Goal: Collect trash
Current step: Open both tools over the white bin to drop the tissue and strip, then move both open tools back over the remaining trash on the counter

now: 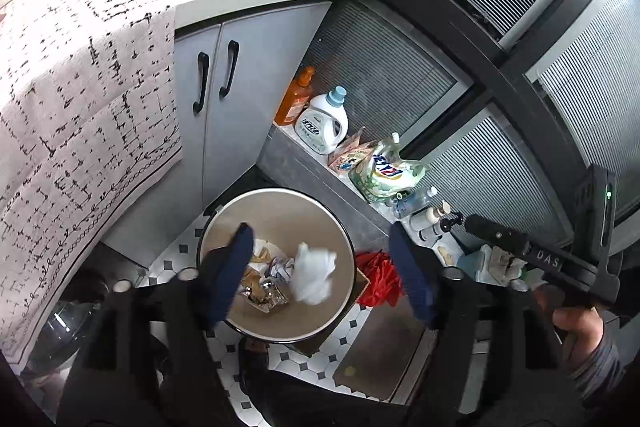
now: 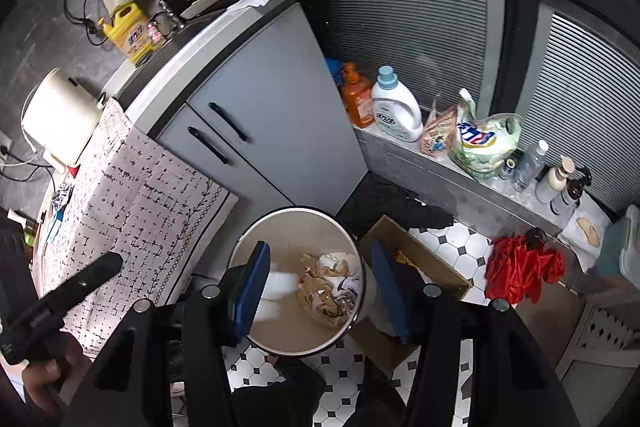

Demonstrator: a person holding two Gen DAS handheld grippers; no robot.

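Both the left claw (image 1: 324, 271) and right claw (image 2: 320, 287) hung spread apart and empty over the bin (image 1: 224, 227), where a white wad (image 1: 314, 279) sat atop wrappers, so probably mostly done, though the worktop was barely visible.

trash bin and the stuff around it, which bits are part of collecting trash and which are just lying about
Job:
trash bin
white crumpled paper
brown paper scraps

Lying about:
white detergent bottle
orange bottle
red cloth
cardboard box

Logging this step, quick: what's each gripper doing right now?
Left gripper: open, empty, above the trash bin.
Right gripper: open, empty, above the same bin.
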